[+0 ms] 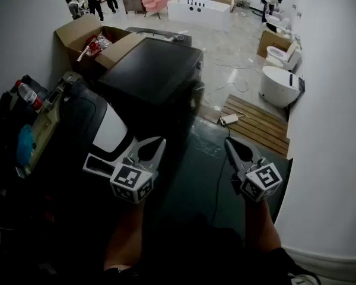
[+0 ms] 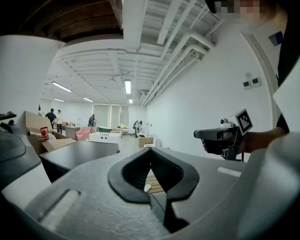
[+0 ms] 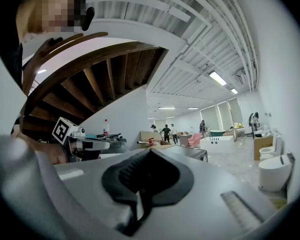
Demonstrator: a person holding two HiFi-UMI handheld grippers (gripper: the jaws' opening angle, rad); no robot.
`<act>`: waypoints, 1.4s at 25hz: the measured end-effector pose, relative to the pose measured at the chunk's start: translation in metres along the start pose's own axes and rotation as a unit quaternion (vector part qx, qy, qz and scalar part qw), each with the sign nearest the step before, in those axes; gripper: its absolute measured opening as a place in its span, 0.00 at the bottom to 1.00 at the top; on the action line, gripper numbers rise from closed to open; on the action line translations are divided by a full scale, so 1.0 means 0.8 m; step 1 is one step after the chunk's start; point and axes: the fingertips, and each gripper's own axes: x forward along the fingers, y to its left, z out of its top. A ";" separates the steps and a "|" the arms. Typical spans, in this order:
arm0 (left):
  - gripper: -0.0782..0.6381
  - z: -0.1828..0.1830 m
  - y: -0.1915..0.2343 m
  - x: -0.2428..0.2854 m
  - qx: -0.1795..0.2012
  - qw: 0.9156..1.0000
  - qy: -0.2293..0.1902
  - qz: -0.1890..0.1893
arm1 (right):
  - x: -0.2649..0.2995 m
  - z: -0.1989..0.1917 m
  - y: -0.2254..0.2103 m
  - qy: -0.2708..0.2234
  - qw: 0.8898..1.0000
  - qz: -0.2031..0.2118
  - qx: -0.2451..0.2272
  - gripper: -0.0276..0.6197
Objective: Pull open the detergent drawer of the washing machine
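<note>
Well, the left gripper [image 1: 158, 145] and the right gripper [image 1: 231, 145] are both closed tight on nothing, hovering just short of the dark washing machine [image 1: 151, 70]. Its detergent drawer isn't visible from above; it is likely light, stiff, slick plastic on the machine's front, best hooked at the front recess and pulled straight

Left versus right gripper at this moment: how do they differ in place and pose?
The left gripper hangs close to the washing machine, by its white panel; the right gripper hangs over the floor, away from it. In the head view the left gripper slants rightward, the right gripper leftward, so their tips converge. Both have jaws shut on nothing, and neither touches the machine.
</note>
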 end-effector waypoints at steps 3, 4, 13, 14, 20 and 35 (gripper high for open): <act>0.12 0.000 -0.012 0.012 0.004 1.000 -0.008 0.011 | -0.009 0.003 -0.009 -0.004 1.000 0.005 -0.004 0.04; 0.12 0.000 -0.017 0.015 -0.002 1.000 -0.009 0.011 | -0.013 0.002 -0.014 -0.007 1.000 0.004 -0.002 0.04; 0.12 -0.011 -0.061 0.039 -0.043 0.999 0.003 0.027 | -0.062 -0.010 -0.049 0.010 1.000 0.018 0.011 0.04; 0.12 -0.013 -0.061 0.041 -0.043 0.999 0.004 0.032 | -0.065 -0.015 -0.052 0.017 0.999 0.022 0.020 0.04; 0.12 -0.025 -0.049 0.057 -0.058 0.997 0.000 0.046 | -0.063 -0.033 -0.071 0.038 0.998 0.026 0.039 0.05; 0.12 -0.038 0.123 0.176 -0.043 0.997 -0.006 0.063 | 0.126 -0.064 -0.147 0.101 0.993 0.028 0.058 0.05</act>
